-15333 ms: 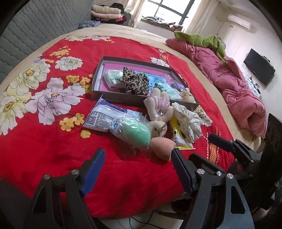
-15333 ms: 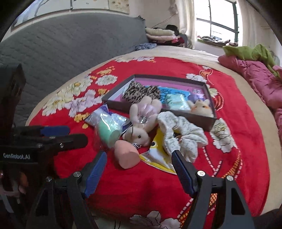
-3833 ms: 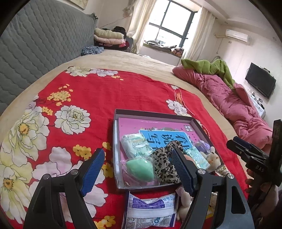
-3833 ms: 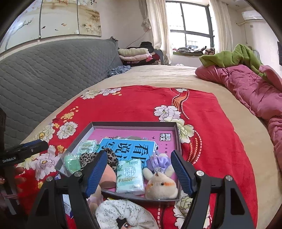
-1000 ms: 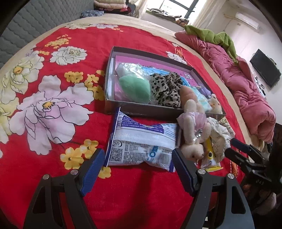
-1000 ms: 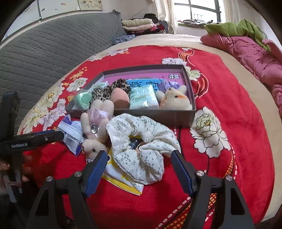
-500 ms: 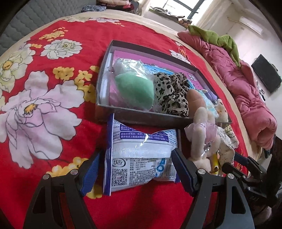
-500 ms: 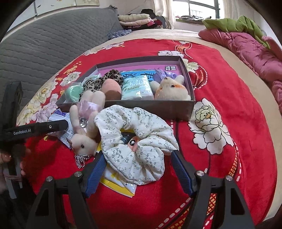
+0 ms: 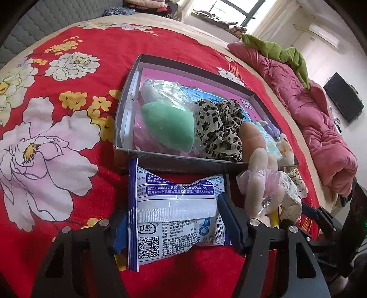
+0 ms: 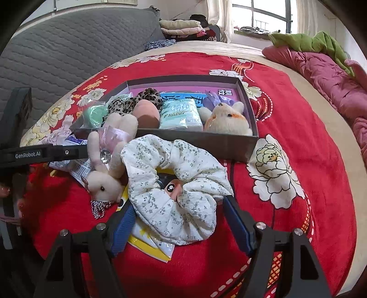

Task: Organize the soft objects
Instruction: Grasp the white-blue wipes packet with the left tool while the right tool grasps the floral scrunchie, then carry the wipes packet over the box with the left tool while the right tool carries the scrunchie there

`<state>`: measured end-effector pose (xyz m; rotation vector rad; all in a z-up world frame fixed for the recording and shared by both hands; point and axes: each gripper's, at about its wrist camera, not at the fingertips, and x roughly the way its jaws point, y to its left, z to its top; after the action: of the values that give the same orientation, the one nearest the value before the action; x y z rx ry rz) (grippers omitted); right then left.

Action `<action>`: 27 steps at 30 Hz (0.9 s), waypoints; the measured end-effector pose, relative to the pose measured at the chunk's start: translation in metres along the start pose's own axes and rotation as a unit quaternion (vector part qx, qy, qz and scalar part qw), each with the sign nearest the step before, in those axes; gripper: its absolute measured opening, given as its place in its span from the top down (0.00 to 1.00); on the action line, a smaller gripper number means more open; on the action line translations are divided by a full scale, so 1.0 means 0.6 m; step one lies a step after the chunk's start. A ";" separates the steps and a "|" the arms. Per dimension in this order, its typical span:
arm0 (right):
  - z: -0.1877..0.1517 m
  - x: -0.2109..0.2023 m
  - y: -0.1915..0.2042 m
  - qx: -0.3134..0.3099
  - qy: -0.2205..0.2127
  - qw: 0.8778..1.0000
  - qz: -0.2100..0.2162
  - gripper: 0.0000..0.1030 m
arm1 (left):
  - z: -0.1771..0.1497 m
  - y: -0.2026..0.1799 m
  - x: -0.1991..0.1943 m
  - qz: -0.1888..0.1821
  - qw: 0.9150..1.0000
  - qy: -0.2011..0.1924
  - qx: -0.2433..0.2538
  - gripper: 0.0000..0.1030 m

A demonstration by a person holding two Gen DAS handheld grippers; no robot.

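Closing left gripper (image 9: 173, 225) around tissue pack (image 9: 176, 213) lying near the box (image 9: 183, 160) on the bed for boxing, right gripper (image 10: 177, 225) gaping wide, straddling white scrunchie (image 10: 176, 190), nothing held.

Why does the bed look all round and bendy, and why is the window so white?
Left wrist view: the fisheye lens bows the red blanket, corners go black, the window is washed out. Right wrist view: same bulge, bright window, sharp scrunchie.
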<state>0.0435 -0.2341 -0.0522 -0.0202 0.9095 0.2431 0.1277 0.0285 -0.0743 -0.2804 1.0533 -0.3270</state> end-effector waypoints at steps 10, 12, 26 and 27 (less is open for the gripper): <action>0.015 0.011 -0.005 0.001 -0.010 1.000 -0.011 0.34 | 0.000 -0.004 -0.005 -0.006 1.000 0.002 0.002 0.46; 0.018 0.014 -0.005 -0.003 -0.013 1.000 -0.012 0.45 | -0.001 -0.006 -0.006 -0.017 1.000 0.002 0.002 0.48; 0.038 -0.023 -0.012 -0.009 -0.060 0.998 0.000 0.84 | 0.005 -0.018 -0.043 -0.035 0.999 -0.027 0.009 0.56; 0.040 -0.026 -0.013 -0.007 -0.063 0.998 0.006 0.84 | 0.007 -0.017 -0.050 -0.037 0.999 -0.032 0.008 0.56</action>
<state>0.0546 -0.2417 -0.0255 -0.0131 0.7826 0.2598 0.1164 0.0312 -0.0447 -0.3133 0.9782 -0.3904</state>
